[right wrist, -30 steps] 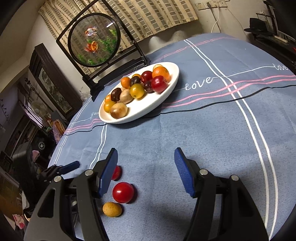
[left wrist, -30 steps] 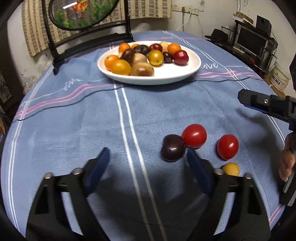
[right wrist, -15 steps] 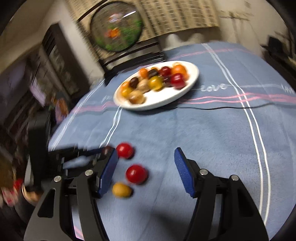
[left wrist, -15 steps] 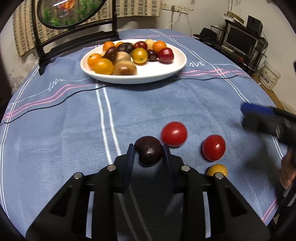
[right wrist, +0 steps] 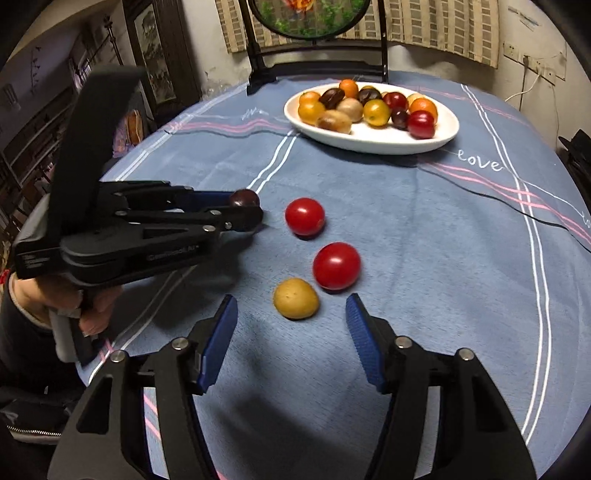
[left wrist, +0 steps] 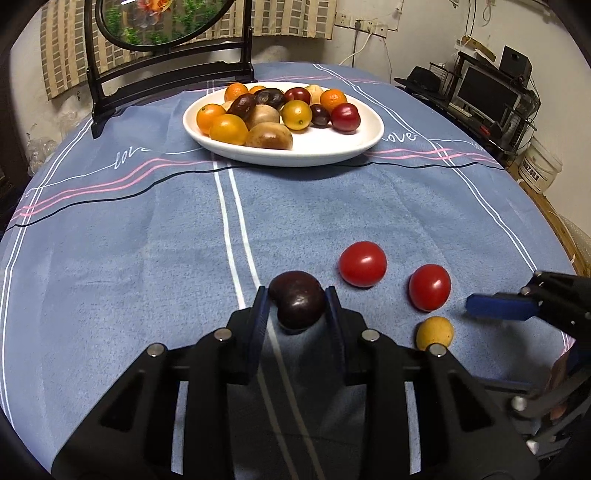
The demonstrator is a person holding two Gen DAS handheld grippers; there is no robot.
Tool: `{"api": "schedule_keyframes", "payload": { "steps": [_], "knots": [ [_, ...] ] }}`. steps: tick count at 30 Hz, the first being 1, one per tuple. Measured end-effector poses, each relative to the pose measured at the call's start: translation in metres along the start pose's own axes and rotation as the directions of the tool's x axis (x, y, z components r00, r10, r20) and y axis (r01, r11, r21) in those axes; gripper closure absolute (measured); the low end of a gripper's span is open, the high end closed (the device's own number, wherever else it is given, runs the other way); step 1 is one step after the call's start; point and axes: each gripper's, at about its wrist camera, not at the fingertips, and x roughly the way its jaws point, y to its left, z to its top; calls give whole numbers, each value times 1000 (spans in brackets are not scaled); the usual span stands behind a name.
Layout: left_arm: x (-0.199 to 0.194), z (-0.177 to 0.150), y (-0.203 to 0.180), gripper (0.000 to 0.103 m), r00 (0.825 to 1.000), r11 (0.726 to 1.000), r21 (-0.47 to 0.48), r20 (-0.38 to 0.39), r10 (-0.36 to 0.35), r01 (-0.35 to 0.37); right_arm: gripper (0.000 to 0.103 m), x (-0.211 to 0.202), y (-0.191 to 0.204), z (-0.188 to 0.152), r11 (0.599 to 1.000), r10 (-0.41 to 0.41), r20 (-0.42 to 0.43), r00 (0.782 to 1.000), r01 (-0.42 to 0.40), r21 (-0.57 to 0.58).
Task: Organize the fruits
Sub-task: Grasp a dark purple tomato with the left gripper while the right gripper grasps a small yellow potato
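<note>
The left claw (left wrist: pixel 297 308) is clamped on a dark purple, round plum-like fruit (left wrist: pixel 298 303) near the table's near edge, both blue pads pressing its sides; the fruit sits low over the blue striped tablecloth (left wrist: pixel 147 240), and whether it touches the cloth cannot be told. Just to its right lie two glossy red round tomatoes (left wrist: pixel 362 264) (left wrist: pixel 429 287) and a small yellow oval fruit (left wrist: pixel 434 332), close together but apart from the plum.

The right claw (right wrist: pixel 291 323) hovers with its jaws closing; the yellow fruit (right wrist: pixel 296 298) lies just ahead of the gap, untouched, with the nearer red tomato (right wrist: pixel 336 266) just beyond it, almost touching.

Toward the far edge stands a white oval ceramic plate (left wrist: pixel 332 149) heaped with orange, yellow, brown, dark and red fruits. Behind it rises a black wooden stand with a round painted screen (left wrist: pixel 166 22).
</note>
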Motion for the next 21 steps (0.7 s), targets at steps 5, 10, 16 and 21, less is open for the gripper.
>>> {"api": "schedule_keyframes", "payload": {
  "steps": [5,10,16,21],
  "knots": [
    [-2,-6,2,72,1000,1000,-11,-7,3,-3,58,11,3,1,999,-37,-24,999,38,18],
    [-7,-10,2,72,1000,1000,-28,-6,3,-3,73,17,10,0,996,-85,-33,996,85,-10],
    [-11,-14,-2,72,1000,1000,-23,-9,-4,4,74,16,9,-1,996,-84,-36,996,84,-6],
    [-13,-14,-5,72,1000,1000,-17,-8,-6,6,74,11,8,0,996,-87,-28,996,87,-4]
  ]
}}
